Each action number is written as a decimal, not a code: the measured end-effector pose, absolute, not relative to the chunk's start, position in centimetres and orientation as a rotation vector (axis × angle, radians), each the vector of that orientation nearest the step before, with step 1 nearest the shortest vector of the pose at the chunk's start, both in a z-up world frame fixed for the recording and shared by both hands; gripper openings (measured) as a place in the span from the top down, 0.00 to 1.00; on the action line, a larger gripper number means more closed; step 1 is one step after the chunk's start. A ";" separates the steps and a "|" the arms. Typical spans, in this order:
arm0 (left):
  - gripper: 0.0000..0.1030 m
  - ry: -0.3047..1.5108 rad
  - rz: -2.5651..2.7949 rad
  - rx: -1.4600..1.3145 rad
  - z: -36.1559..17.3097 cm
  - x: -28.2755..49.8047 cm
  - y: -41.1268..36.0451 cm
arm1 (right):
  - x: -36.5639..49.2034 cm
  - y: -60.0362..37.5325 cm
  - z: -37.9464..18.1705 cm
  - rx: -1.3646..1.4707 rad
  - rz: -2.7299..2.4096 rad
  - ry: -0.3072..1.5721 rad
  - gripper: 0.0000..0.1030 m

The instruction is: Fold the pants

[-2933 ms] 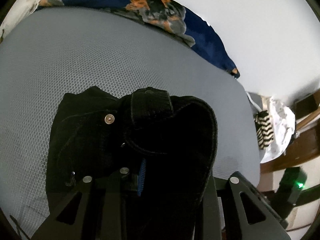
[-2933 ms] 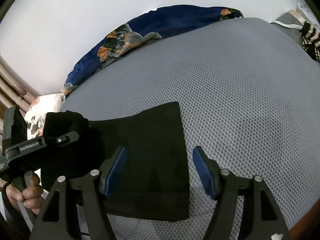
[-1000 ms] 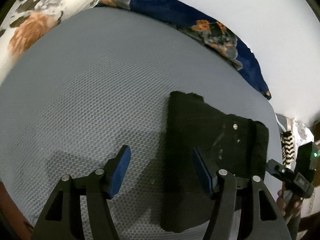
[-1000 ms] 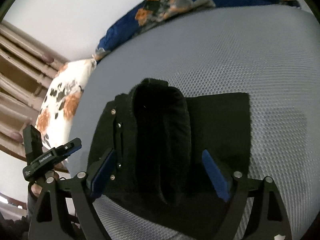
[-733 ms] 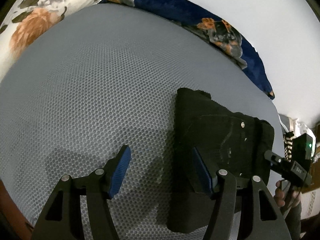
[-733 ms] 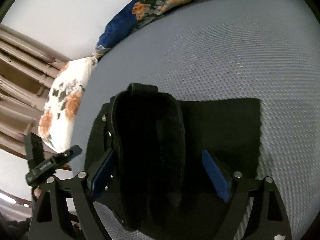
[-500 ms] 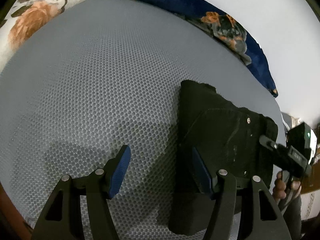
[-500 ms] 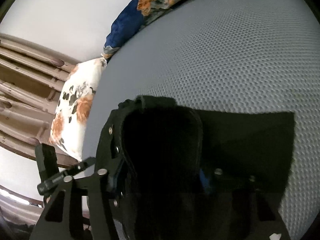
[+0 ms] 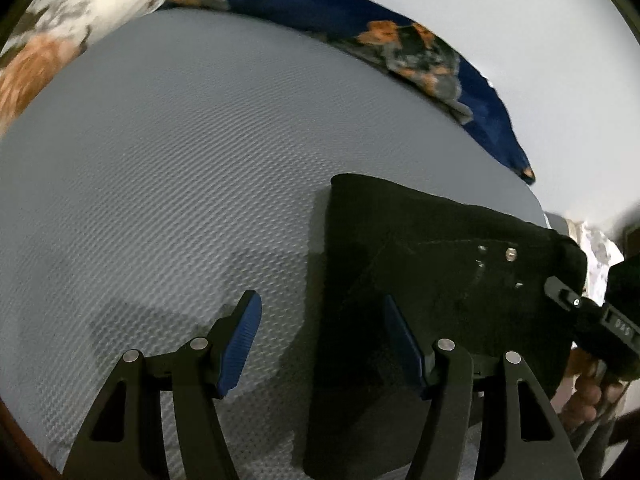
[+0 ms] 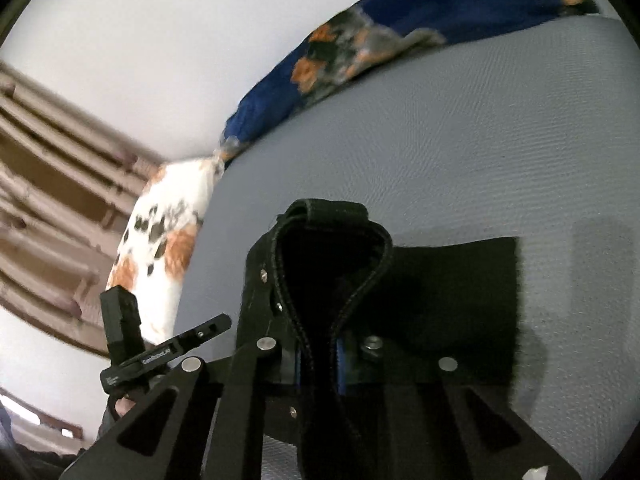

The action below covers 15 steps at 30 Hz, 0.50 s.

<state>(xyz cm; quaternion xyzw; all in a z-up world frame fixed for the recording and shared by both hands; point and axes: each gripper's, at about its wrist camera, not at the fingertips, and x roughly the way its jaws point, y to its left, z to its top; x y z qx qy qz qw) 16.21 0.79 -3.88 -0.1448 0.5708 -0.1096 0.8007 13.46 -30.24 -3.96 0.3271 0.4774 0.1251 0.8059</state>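
Observation:
The black pants [image 9: 440, 280] lie folded on the grey mesh mattress [image 9: 180, 160], metal buttons showing near the waist. My left gripper [image 9: 320, 304] hovers open over the pants' left edge; its right finger is above the cloth, its left one above bare mattress. In the right wrist view my right gripper [image 10: 320, 352] has its jaws closing, with the blue pads pressed on a raised loop of the waistband [image 10: 332, 216]. The rest of the pants [image 10: 452, 292] stay flat behind it. A hand [image 9: 584, 392] holds the right gripper at the pants' right end.
A dark blue flowered blanket [image 9: 400, 40] runs along the wall at the back of the mattress. A white and orange flowered pillow [image 10: 160, 232] sits at one end. Brown panelling [image 10: 48, 200] stands beyond the pillow. Bare mattress stretches left of the pants.
My right gripper's jaws went from wide apart around the waistband fold to pinched on it, and it lifted a little. My left gripper stayed open and drifted slightly along the pants' edge.

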 end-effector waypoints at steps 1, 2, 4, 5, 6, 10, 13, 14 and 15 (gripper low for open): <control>0.38 1.223 -0.241 -0.305 -3.8 16.2 0.4 | 13.0 -31.1 -4.4 0.718 0.238 1.022 0.90; 0.38 1.223 -0.247 -0.299 -3.9 16.3 0.1 | 12.6 -32.1 -5.1 0.746 0.212 1.029 0.90; 0.38 1.223 -0.254 -0.285 -4.1 16.3 -0.7 | 12.1 -33.7 -7.5 0.768 0.158 1.082 0.90; 0.38 1.224 -0.253 -0.275 -4.3 16.3 -1.0 | 12.0 -34.2 -8.9 0.765 0.124 1.119 0.89; 0.38 1.225 -0.251 -0.255 -4.6 16.3 -1.5 | 11.9 -34.5 -10.0 0.757 0.100 1.140 0.84; 0.38 1.252 -0.256 -0.176 -6.3 16.7 -3.0 | 11.8 -35.1 -11.1 0.815 0.087 1.128 0.80; 0.37 1.272 -0.250 -0.135 -7.7 16.9 -3.4 | 11.9 -34.5 -10.6 0.762 0.070 1.133 0.74; 0.37 1.269 -0.253 -0.122 -7.9 16.9 -3.5 | 11.8 -34.4 -10.4 0.753 0.061 1.136 0.71; 0.36 1.260 -0.257 -0.098 -7.8 16.9 -3.7 | 11.7 -34.2 -10.1 0.742 0.046 1.139 0.68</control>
